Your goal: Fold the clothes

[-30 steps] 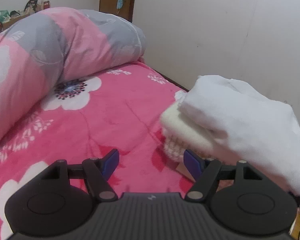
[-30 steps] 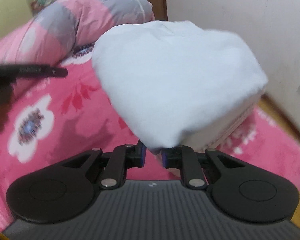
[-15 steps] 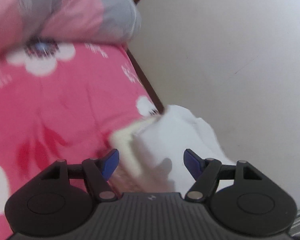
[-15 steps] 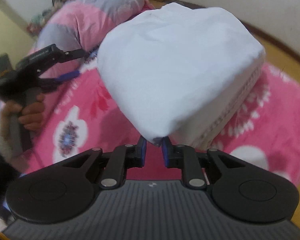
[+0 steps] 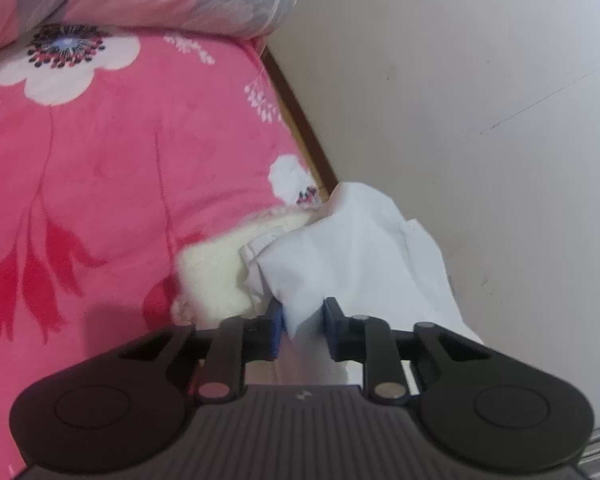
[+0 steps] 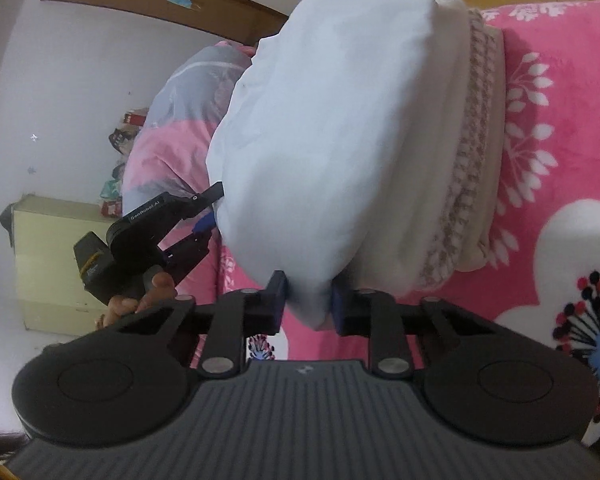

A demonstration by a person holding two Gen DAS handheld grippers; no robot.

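The white garment (image 6: 324,140) is clamped by the right hand-held gripper (image 6: 307,300); its corner seems pinched by the left hand-held gripper (image 5: 300,322) above the bed (image 5: 112,160).

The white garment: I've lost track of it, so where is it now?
The white garment is held by both grippers, left and right, above the pink floral bedspread, by the bed's wall-side edge.

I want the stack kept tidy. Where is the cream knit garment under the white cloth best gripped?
Probably at its thick folded edge, coming in from the side over the pink blanket; that rounded fold faces outward, clear of the white cloth both grippers already pinch.
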